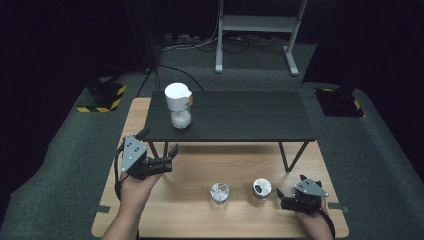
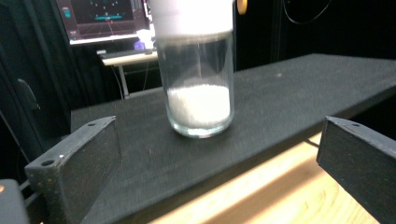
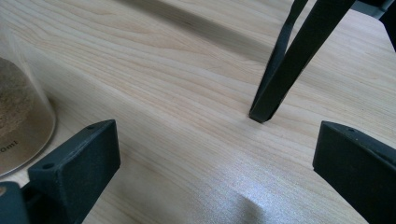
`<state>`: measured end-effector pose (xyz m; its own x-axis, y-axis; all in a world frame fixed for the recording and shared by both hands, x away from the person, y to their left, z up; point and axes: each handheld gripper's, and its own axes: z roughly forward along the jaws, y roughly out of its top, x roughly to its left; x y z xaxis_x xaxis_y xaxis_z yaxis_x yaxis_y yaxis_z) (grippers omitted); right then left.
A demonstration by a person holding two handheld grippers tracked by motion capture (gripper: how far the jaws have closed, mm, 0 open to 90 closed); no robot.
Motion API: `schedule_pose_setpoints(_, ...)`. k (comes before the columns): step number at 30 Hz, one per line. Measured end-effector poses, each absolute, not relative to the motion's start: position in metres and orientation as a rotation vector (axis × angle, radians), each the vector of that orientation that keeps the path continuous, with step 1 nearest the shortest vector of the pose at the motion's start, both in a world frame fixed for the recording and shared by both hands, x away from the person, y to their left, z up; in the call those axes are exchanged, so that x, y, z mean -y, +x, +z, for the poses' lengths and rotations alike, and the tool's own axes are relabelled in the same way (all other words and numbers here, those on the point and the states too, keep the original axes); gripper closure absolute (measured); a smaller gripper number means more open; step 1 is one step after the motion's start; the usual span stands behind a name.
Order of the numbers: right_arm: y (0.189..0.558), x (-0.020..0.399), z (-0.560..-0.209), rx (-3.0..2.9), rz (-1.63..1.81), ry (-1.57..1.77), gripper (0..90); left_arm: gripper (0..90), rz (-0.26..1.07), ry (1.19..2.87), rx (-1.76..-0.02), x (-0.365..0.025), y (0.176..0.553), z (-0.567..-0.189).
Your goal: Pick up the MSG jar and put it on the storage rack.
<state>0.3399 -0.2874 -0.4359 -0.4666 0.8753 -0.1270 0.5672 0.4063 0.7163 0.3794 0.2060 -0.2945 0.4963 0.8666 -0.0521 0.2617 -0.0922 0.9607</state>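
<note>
Nothing stands between the left gripper (image 1: 159,144) and the white-capped jar (image 1: 180,106); raised shelf (image 1: 240,117) beside it bare.

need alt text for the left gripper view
A glass jar with a white lid, partly filled with white grains, stands on a black shelf. The left claw points at it, jaws open and apart from the jar.

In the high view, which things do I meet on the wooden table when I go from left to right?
Left tongs → jar with the shiny lid → jar with the dark-spotted lid → right tongs.
</note>
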Motion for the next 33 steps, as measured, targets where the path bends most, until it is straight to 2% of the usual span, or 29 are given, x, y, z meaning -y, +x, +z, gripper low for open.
schedule_pose_setpoints(33,0.339,0.287,-0.436,-2.176,0.826,1.218,0.1,0.3,0.541,1.812,-1.052,-0.203,0.335,-0.391)
